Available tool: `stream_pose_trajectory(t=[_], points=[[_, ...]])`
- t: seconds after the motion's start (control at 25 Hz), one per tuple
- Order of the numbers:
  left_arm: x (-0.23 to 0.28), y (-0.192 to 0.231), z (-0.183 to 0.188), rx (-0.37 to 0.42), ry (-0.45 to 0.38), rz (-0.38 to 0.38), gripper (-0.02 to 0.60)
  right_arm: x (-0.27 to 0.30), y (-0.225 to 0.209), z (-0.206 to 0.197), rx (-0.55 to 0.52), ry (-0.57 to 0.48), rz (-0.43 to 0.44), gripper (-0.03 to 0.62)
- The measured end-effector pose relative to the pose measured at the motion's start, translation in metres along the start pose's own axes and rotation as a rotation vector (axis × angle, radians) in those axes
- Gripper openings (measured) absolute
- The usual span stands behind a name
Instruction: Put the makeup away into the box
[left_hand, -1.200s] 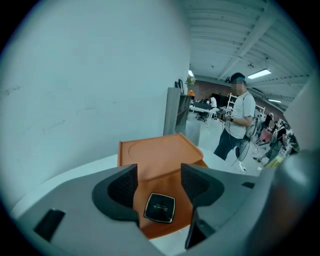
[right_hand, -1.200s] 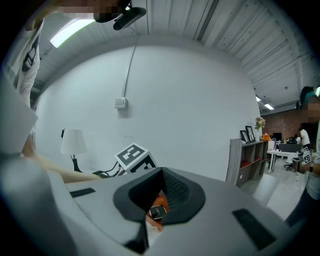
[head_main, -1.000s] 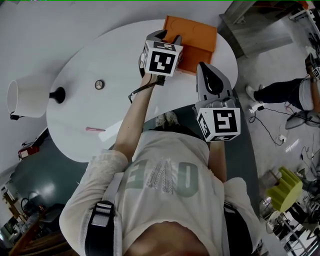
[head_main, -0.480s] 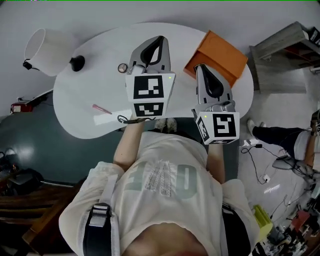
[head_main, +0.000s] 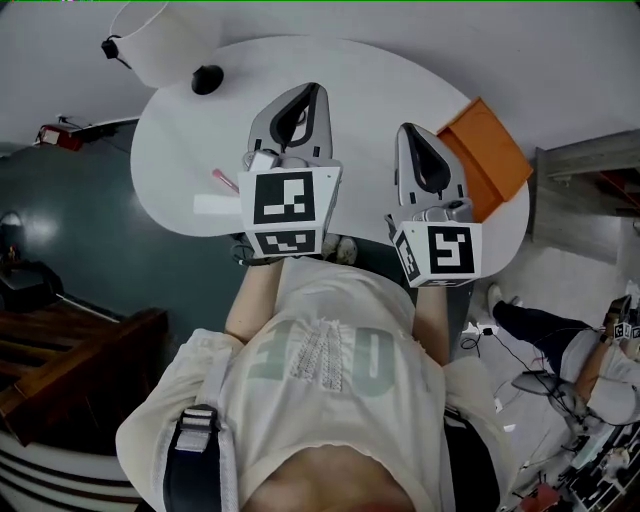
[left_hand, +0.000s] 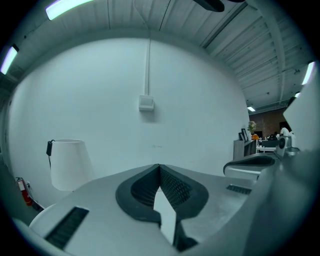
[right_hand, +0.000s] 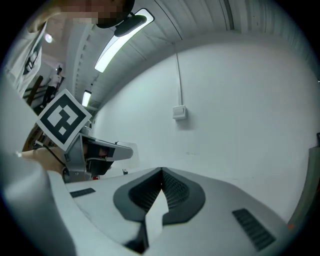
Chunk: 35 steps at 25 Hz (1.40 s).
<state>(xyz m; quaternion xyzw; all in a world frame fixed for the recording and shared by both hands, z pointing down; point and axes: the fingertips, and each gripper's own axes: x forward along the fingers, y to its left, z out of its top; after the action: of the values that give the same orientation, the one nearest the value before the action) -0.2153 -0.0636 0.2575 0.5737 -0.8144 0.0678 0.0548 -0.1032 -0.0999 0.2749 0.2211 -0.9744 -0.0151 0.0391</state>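
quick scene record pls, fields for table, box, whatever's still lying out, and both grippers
table: white, rounded
box: orange, at the table's right end
lamp: white shade, at the table's far left end
pink stick: lying on the table, left of the left gripper, outside the box
left gripper: shut, empty, held over the table
right gripper: shut, empty, just left of the box

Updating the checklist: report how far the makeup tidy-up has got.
Done: nothing I can confirm; the orange box sits at the edge of the white table, its inside not visible. In hand: nothing; the left hand-held gripper and right hand-held gripper are both shut and empty. Left: a pink makeup stick lies on the table.
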Motion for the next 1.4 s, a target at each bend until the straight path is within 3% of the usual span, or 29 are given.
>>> stream_pose_trajectory(t=[0.24,0.32,0.52,0.72,1.0,1.12,1.4], points=[[0.002,0.031,-0.022,0.035,0.035,0.044,0.018,0.005,0.015,-0.001,-0.005,0.01,0.042,0.005],[0.011,0.036,-0.042,0.023,0.088,0.009,0.149,0.004,0.013,-0.002,-0.005,0.016,0.037,0.005],[0.034,0.052,-0.1,-0.047,0.217,-0.025,0.303,0.0,0.01,-0.012,0.008,0.043,0.019,0.005],[0.053,0.065,-0.178,-0.148,0.378,0.01,0.307,-0.007,0.008,-0.016,-0.002,0.076,-0.014,0.005],[0.091,0.077,-0.269,-0.225,0.585,0.037,0.307,-0.016,0.007,-0.029,0.004,0.13,-0.051,0.005],[0.105,0.076,-0.286,-0.246,0.644,0.038,0.307,-0.022,0.004,-0.031,-0.011,0.151,-0.056,0.005],[0.121,0.08,-0.304,-0.245,0.681,0.058,0.307,-0.025,0.01,-0.039,-0.034,0.193,-0.055,0.005]])
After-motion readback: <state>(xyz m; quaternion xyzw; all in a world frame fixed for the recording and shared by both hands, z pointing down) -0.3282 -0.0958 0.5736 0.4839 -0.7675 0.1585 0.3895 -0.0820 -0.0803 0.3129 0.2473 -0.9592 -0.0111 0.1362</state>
